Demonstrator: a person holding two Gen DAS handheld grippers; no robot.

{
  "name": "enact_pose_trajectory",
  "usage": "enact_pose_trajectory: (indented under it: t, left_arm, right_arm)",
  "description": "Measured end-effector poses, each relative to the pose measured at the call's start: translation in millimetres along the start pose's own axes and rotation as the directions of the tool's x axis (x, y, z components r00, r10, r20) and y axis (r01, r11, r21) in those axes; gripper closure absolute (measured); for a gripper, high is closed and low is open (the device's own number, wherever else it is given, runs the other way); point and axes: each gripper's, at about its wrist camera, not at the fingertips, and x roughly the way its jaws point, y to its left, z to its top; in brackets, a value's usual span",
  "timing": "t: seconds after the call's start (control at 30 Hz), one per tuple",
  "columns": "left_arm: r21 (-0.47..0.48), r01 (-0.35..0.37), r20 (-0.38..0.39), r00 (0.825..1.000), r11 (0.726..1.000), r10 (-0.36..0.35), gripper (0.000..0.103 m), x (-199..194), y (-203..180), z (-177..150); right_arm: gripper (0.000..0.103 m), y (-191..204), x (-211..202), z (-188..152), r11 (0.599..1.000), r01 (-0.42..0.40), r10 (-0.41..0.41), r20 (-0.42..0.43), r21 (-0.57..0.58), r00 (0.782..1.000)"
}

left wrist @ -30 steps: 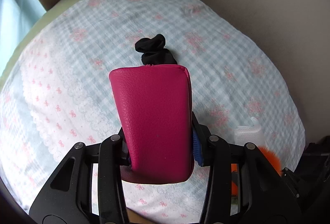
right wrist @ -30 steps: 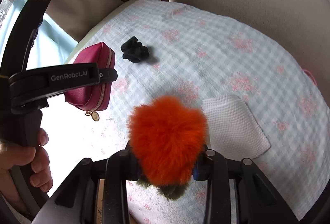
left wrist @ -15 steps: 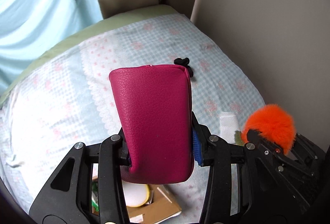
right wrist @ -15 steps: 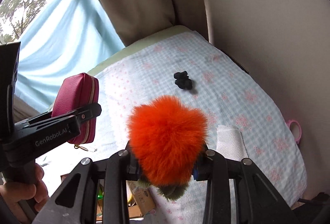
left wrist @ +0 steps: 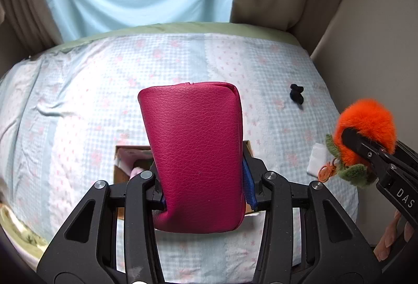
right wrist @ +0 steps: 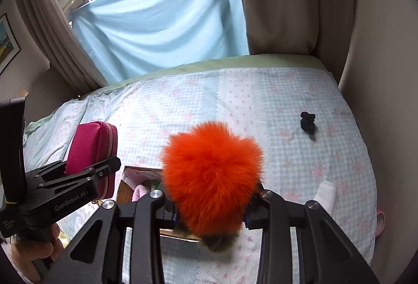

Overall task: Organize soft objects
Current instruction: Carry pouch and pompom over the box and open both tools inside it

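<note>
Pale blue gingham bedding (left wrist: 78, 111) fills my left wrist view, with a blue sheet hung across the window behind. My left claw (left wrist: 205, 184) pinches an upright magenta leather pouch (left wrist: 194, 153) above an open cardboard box (left wrist: 122, 163) sitting on the bed. A black scrunchie (left wrist: 296, 96) lies well off to the right, and a white cloth (left wrist: 316, 158) sits near the bed's edge.

From the right wrist view, my right claw (right wrist: 209, 208) is clamped on an orange fluffy pom-pom charm (right wrist: 211, 174), held over the same box (right wrist: 135, 182). I see the pouch (right wrist: 90, 148) at left, the scrunchie (right wrist: 307, 122) far right, and the cloth (right wrist: 327, 195) beside my right finger.
</note>
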Motion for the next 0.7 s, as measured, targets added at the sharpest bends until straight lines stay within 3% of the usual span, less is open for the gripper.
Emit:
enact_pose_trajectory:
  t: [0.27, 0.5, 0.7]
  left_arm:
    - [-0.113, -0.06, -0.048, 0.997, 0.992, 0.054, 0.064, 4, 49, -43]
    - [-0.111, -0.066, -0.166, 0.985, 0.992, 0.047, 0.064, 56, 68, -70]
    - [-0.077, -0.055, -0.275, 0.961, 0.996, 0.032, 0.064, 119, 70, -80]
  right_arm:
    - [0.071, 33, 35, -20, 0.994, -0.057, 0.048, -0.101, -0.094, 0.994]
    - [0.071, 43, 93, -40, 0.993, -0.07, 0.047, -0.229, -0.092, 0.972]
    - [0.071, 40, 157, -52, 0.996, -0.042, 0.011, -0.356, -0.081, 0.934]
